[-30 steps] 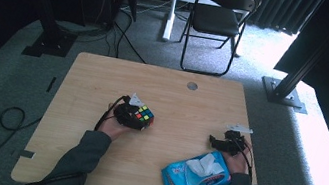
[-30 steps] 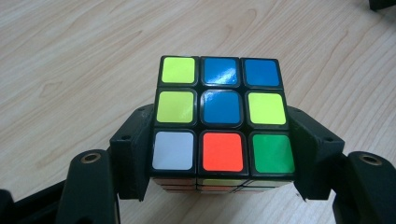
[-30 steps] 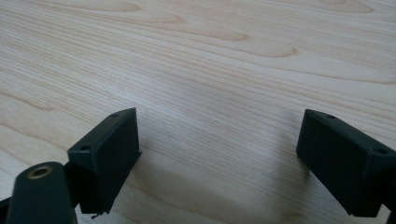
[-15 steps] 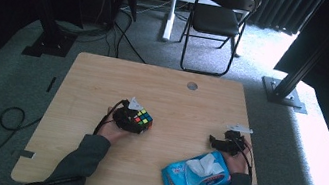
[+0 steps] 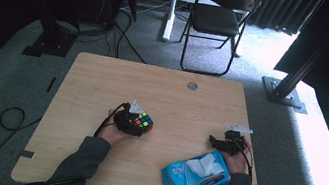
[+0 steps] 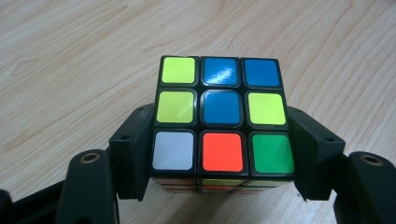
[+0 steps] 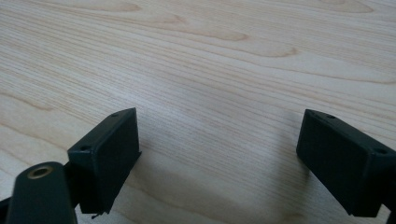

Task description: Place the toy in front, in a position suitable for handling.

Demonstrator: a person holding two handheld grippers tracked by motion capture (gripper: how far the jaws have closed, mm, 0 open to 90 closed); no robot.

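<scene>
A Rubik's cube (image 5: 143, 121) (image 6: 222, 116) stands on the wooden table (image 5: 103, 82) left of centre, blue and yellow stickers on top. My left gripper (image 5: 140, 125) (image 6: 222, 161) holds it between its jaws. The black pads (image 6: 133, 154) lie flush on two opposite sides, with no gap to be seen. Its jaws have just been opening slightly with the cube still between them. My right gripper (image 5: 215, 142) (image 7: 219, 149) rests low over bare wood at the right, open, with nothing between its fingers.
A blue pack of wet wipes (image 5: 196, 176), one white wipe sticking out, lies near the front edge by the right hand. A round cable hole (image 5: 192, 85) sits at the table's far side. A folding chair (image 5: 217, 20) stands beyond the table.
The left gripper and the cube have shifted a little on the table. The right gripper has kept still.
</scene>
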